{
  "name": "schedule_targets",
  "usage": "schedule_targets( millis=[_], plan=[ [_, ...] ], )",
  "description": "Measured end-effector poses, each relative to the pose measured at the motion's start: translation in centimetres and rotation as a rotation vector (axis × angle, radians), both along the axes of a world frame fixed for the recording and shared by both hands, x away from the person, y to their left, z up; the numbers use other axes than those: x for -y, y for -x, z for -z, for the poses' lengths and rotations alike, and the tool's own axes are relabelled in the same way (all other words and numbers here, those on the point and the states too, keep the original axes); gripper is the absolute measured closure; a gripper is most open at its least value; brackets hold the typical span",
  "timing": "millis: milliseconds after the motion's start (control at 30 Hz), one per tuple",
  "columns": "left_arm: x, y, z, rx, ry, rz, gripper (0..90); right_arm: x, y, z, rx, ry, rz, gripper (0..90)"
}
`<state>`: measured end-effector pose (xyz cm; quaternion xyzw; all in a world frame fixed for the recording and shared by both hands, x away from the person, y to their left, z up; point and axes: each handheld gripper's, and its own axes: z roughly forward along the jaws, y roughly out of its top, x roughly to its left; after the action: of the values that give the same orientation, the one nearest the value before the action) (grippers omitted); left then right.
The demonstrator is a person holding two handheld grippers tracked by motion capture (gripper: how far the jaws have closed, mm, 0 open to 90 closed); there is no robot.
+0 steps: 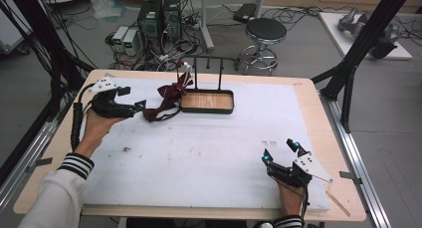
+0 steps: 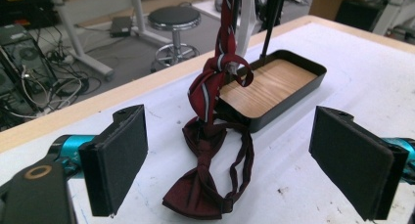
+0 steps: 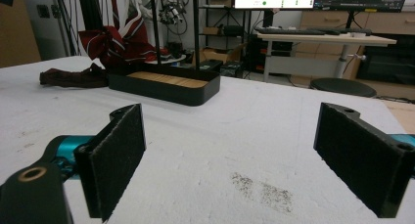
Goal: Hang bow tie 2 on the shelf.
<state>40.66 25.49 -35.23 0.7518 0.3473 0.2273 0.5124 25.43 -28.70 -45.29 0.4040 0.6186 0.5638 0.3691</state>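
**Open jaws closing in on the bow tie**

Nearest the high camera, at about five o'clock on the desk [image 1: 209, 158], the right hand-held gripper [image 1: 280, 152] rests low with its jaws spread wide and nothing between them; it looks parked out of the way while the other hand works. Farther up, at about ten o'clock, the left hand-held gripper [image 1: 131, 99] is also released, its pads [image 2: 116, 160] standing apart on either side of the dark red bow tie [image 2: 198, 190]. The bow tie lies flat on the desk just in front of those jaws, its strap looping toward the black tray [image 2: 274, 87]. Beyond it, a striped red tie [image 2: 215, 77] hangs from the rack's hook [image 1: 185, 65] above the tray's near corner. Judging by the aim, the left hand-held gripper is lined up to pinch the bow tie next.
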Motion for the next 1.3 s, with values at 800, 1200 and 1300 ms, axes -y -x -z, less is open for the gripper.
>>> schedule_targets(
  millis=[800,1200,1300],
  plan=[
    [4.1,-4.4,1.0,-0.099,-0.194,0.021,18.6,0.0,0.0,0.0,0.001,-0.007,0.004,11.0],
    [5.2,-5.9,2.2,-0.217,-0.286,-0.003,20.9,0.1,0.1,0.0,0.012,-0.011,0.002,11.0],
    [5.4,-6.2,2.8,-0.244,-0.313,-0.014,22.1,0.1,0.1,0.1,0.013,-0.015,0.003,11.0]
  ],
)
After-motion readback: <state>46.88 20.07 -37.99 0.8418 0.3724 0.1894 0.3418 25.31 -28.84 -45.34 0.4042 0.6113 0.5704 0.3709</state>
